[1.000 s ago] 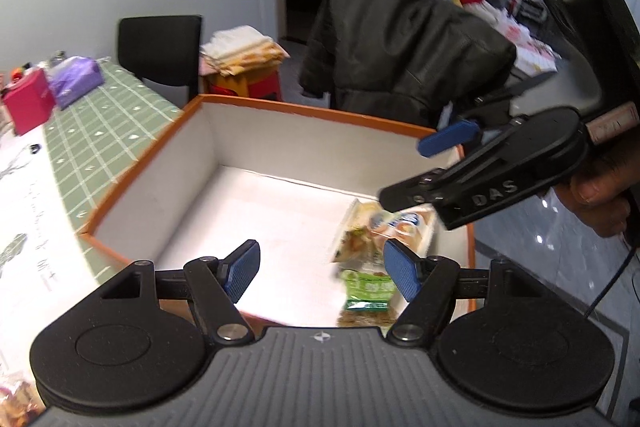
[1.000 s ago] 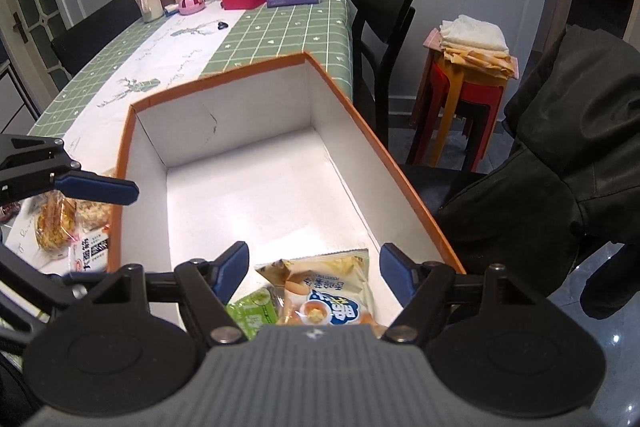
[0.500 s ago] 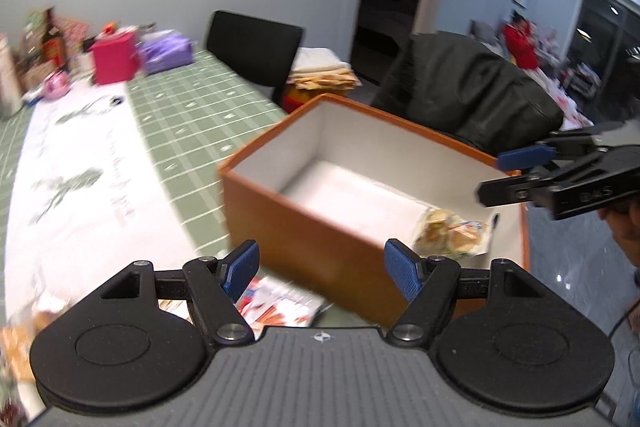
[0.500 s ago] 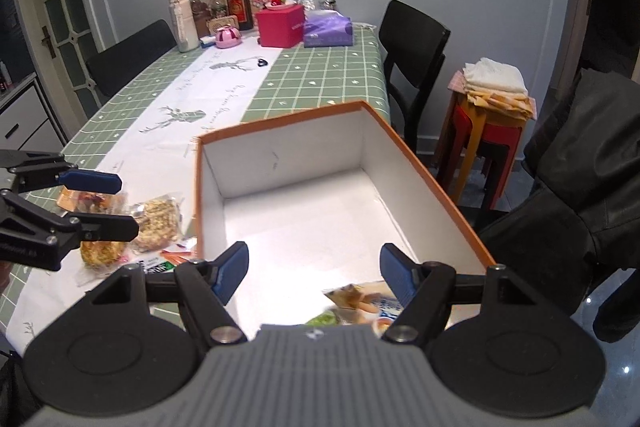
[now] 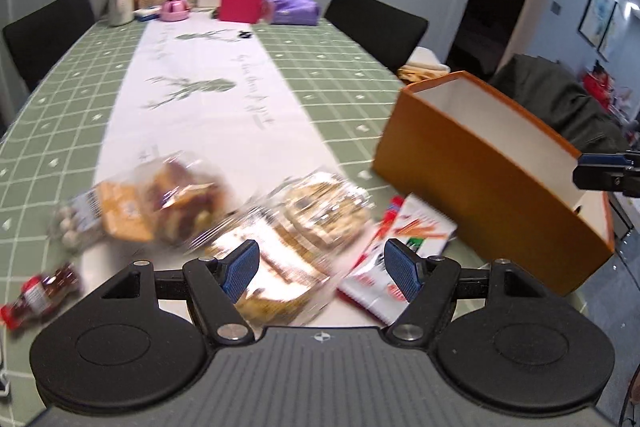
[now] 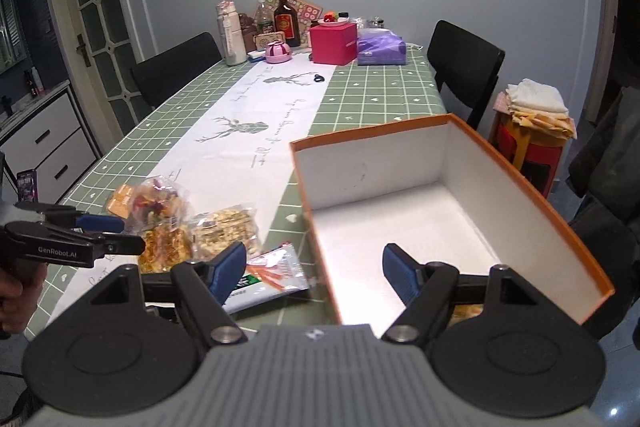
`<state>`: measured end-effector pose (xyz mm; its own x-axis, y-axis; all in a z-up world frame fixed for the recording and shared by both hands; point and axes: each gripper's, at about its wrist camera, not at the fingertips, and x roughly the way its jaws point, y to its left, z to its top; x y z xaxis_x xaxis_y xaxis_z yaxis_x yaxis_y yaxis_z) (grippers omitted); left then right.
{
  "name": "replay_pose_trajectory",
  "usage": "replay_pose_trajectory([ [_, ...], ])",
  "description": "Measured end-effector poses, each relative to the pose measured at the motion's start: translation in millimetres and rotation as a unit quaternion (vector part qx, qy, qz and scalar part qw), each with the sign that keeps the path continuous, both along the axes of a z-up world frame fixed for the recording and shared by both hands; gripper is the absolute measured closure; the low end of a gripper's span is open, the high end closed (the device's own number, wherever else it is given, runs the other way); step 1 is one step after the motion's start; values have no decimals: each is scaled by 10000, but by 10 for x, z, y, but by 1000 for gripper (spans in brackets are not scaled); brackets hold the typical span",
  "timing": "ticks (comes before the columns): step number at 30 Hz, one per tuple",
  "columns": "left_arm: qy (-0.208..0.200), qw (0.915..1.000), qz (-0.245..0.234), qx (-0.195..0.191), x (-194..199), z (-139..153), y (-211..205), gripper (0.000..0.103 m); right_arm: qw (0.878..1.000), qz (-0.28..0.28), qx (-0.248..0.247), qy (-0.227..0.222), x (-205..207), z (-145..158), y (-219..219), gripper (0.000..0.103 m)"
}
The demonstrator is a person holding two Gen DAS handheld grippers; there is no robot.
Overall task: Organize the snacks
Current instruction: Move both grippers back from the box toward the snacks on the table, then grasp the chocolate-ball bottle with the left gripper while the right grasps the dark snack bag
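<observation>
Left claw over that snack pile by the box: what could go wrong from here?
The clear snack bags overlap, so the open left claw could pinch two at once, or slip on crinkly film. The flat white packet lies against the orange box wall, awkward to get under. The box sits near the table edge; a nudge might push it off.

Legible markings: one.
"GenRobot.AI" printed in white on the black body of the left gripper [image 6: 120,233], seen at the left edge of the right wrist view. Cursive script on the white table runner [image 6: 256,131], beside the reindeer prints, not legible. Print on the snack packets [image 5: 404,247] and on the dark bottle's [image 6: 286,21] label too blurred or small to read.
</observation>
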<state>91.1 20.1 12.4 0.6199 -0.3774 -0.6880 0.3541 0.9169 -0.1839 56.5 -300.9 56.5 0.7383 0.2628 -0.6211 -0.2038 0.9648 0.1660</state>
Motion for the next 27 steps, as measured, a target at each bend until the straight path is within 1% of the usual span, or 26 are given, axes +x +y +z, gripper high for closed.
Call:
replay_pose_trajectory([
  [3, 75, 9997, 230, 15, -56, -84, 192, 19, 9999, 28, 128, -36, -43, -60, 151, 29],
  [6, 200, 9987, 458, -33, -78, -167, 364, 19, 9998, 12, 154, -115, -114, -121, 325, 29],
  [10, 290, 9977, 612, -11, -143, -278, 515, 19, 9997, 14, 231, -58, -147, -263, 528, 29],
  [15, 400, 9965, 730, -6, -156, -419, 638, 19, 10000, -30, -9, 63, -170, -501, 769, 29],
  [18, 346, 9957, 856, 66, -162, -452, 679, 19, 9996, -10, -238, 136, -185, -652, 910, 29],
  [24, 194, 9927, 1174, 218, -160, -455, 871, 19, 9982, 329, -219, 452, -241, -957, 1193, 28],
  [26, 198, 9915, 1272, 192, -166, -453, 967, 19, 9974, 407, -203, 550, -241, -1062, 1280, 23],
  [27, 188, 9909, 1317, 185, -172, -451, 1012, 19, 9972, 421, -184, 591, -239, -1101, 1311, 22],
])
